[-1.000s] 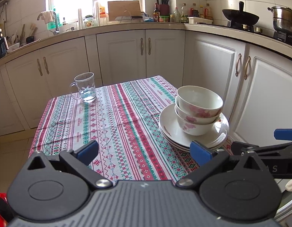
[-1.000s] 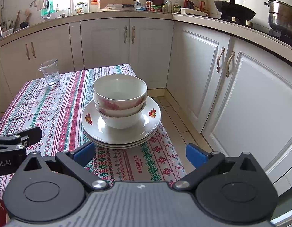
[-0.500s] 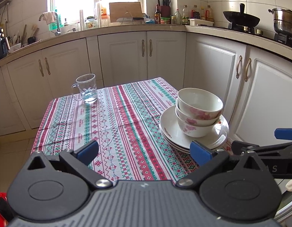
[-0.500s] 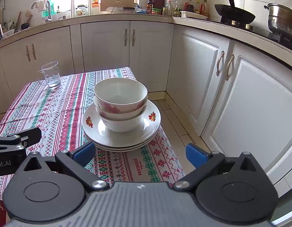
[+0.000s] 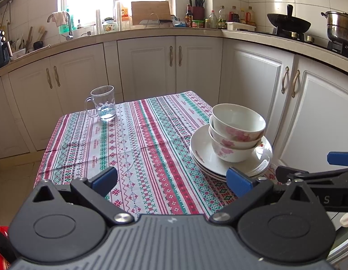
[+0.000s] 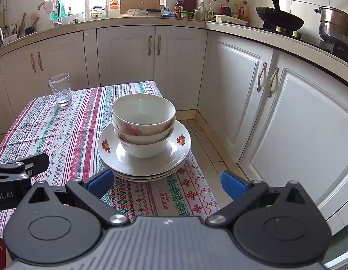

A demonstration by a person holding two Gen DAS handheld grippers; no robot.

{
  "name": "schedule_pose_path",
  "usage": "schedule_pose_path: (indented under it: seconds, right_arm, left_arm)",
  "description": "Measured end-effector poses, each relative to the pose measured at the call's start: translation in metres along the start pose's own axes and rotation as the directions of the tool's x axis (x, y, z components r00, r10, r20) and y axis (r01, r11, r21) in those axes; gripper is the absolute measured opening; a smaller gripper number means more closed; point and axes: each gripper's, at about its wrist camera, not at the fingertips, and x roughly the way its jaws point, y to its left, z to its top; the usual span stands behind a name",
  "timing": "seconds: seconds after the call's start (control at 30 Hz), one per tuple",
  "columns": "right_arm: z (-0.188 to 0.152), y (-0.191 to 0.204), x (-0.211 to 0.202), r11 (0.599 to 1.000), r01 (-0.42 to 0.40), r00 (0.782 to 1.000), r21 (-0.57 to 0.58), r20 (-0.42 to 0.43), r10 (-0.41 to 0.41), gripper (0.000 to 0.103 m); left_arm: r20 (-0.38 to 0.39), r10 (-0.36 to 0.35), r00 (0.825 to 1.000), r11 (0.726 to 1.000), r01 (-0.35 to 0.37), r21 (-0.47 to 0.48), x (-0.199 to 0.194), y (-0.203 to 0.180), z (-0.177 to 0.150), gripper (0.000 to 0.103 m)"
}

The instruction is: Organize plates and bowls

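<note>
Right view alone shows plates' [image 6: 144, 164] fruit motifs

3 white bowls [image 6: 143, 121] with pink flowers on their sides sit one inside the other, open side up. The stack leans a little. The bowls stand in the middle of a pile of white plates [image 6: 174, 155] with small red and orange flowers on the rim. The pile lies flat, just ahead of the right tongs [image 6: 167, 182] and ahead and to the right of the left tongs [image 5: 171, 178].
</note>
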Motion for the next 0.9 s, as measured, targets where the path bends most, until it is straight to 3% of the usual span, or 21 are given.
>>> schedule_pose_path:
  seconds: [0.9]
  right_arm:
    - [-0.0001, 0.0011, -0.0023, 1.0, 0.006, 1.0, -0.011, 0.008, -0.006, 0.103]
  left_arm:
    - [-0.002, -0.002, 1.0, 1.0, 0.002, -0.017, -0.0028, 0.0026, -0.0026, 0.102]
